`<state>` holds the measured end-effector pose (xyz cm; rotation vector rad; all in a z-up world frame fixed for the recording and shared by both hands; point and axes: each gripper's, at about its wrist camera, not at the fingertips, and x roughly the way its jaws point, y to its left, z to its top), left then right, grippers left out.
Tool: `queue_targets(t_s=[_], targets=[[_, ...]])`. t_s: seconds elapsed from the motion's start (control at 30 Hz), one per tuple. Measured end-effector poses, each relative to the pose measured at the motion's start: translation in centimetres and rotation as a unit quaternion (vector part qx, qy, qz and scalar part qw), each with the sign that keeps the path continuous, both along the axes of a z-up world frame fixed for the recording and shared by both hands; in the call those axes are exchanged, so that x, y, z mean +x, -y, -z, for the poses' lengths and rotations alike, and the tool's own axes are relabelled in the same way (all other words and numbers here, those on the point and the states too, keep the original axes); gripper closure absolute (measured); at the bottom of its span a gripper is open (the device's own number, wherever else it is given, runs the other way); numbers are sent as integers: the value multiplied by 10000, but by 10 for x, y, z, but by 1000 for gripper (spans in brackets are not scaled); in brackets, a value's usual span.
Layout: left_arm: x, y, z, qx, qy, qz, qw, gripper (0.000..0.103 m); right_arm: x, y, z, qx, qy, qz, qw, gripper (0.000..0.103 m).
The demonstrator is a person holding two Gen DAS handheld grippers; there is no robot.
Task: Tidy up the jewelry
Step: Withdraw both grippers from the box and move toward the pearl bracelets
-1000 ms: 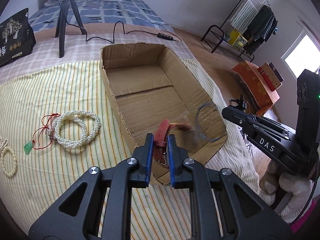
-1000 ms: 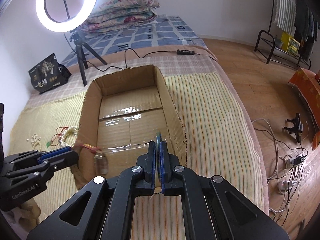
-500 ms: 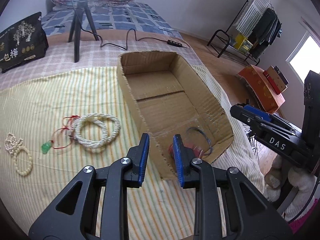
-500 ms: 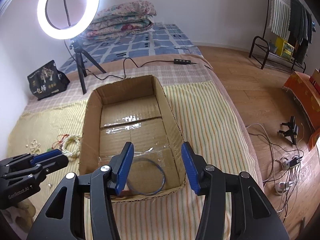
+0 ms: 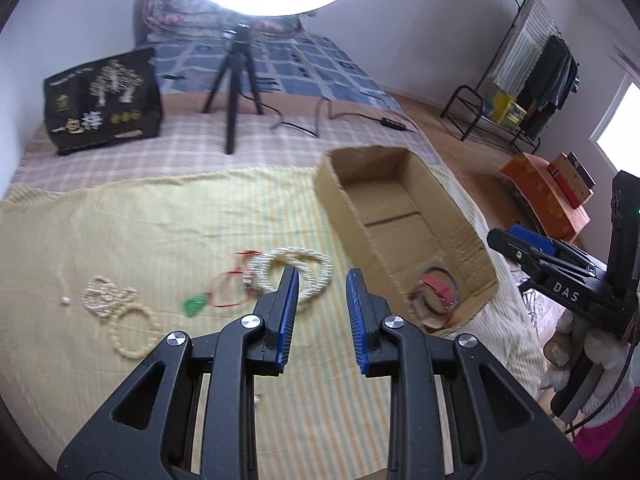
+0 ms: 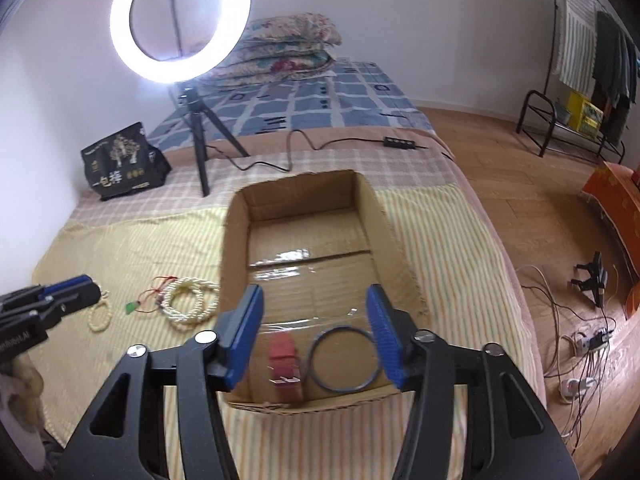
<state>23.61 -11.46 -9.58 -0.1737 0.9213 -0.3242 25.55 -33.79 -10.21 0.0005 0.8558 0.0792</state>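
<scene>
An open cardboard box [image 6: 236,240] [image 5: 340,196] lies on the striped bed cover. Inside its near end lie a red strap [image 6: 283,356] [image 5: 438,283] and a dark bangle [image 6: 342,359]. My right gripper [image 6: 314,332] is open and empty above that near end. My left gripper [image 5: 320,304] is open and empty, left of the box, close above a white pearl necklace [image 5: 316,268] [image 6: 188,304]. A red cord with a green pendant [image 5: 194,305] [image 6: 130,307], a pearl cluster [image 5: 106,298] and a bead bracelet [image 5: 134,332] lie further left.
A ring light on a black tripod [image 6: 198,120] [image 5: 236,92] and a black bag [image 5: 104,100] [image 6: 122,160] stand behind the cover. A cable with a switch [image 6: 400,142] runs across the bed. The bed edge drops to the wood floor [image 6: 540,208] on the right.
Both grippers opened and let go: the red strap and the bangle now lie in the box. My left gripper swung left, away from the box toward the pearls. My right gripper pulled back slightly.
</scene>
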Motion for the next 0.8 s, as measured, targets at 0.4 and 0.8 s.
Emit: queue_targets(t_s=[0.4, 0.8], targets=[[-10, -71, -6, 141, 17, -424, 9990, 80, -2, -59, -1, -172, 212, -800, 9964, 43], [-13, -160, 8, 103, -370, -996, 9943, 79, 1, -131, 27, -806, -39, -2019, 9761, 43]])
